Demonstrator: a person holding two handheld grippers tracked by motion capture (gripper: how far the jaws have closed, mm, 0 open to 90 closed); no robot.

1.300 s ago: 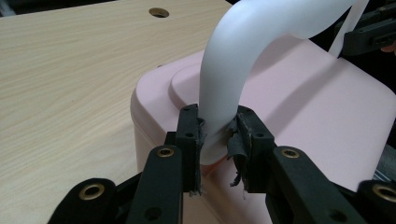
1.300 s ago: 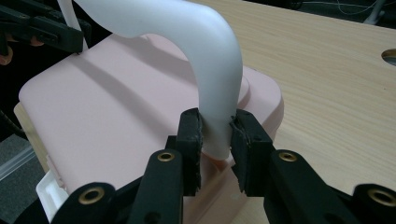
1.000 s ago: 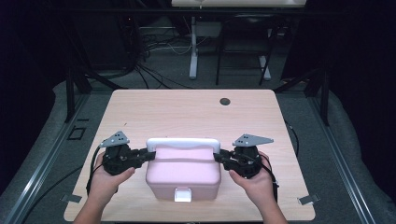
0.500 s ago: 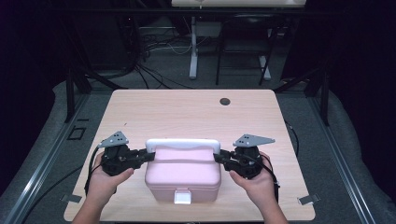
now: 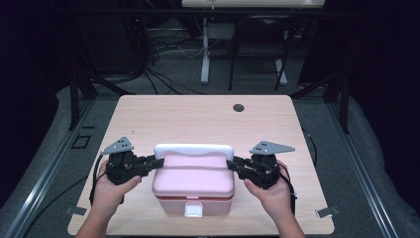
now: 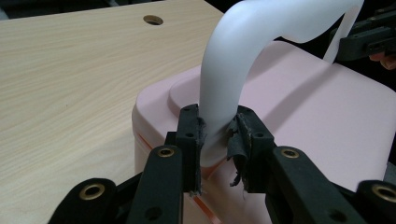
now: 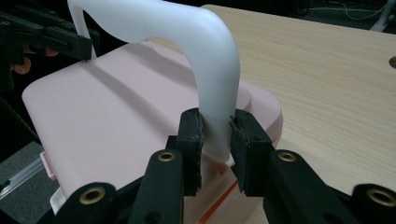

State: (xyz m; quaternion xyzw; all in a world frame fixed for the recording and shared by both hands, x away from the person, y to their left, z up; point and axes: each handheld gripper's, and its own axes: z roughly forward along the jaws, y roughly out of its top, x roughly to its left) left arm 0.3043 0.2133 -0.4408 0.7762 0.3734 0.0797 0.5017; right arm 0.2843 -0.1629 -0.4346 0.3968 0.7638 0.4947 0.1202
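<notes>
Pink plastic, rounded at the corners, makes up the lidded box (image 5: 193,182) that sits at the near middle of the pale wood-grain tabletop (image 5: 198,119), its small white front latch (image 5: 193,210) facing the person. A white arched plastic carrying handle (image 5: 193,149) stands over the box's far edge and meets the box at either end.

Both grips on the box are already made. The left hand-held gripper (image 6: 218,140) is pinching the handle's foot at the left end of the box, its black pads pressed against the white plastic from both sides. The right hand-held gripper (image 7: 215,137) does the same at the right end of the box, pads tight on the handle's other foot. In the high view the left hand-held gripper (image 5: 154,162) and the right hand-held gripper (image 5: 232,164) flank the box symmetrically, each one carried by a hand (image 5: 111,191) coming in from the near edge.

Judging from this, reaching and grasping are done, while the box looks to be resting on the tabletop with its lid shut and the latch seemingly fastened. What seems left is the handling itself: swinging the handle or lifting the box by it, and then setting it down.

A small dark round hole (image 5: 238,107) lies in the tabletop well beyond the box.
</notes>
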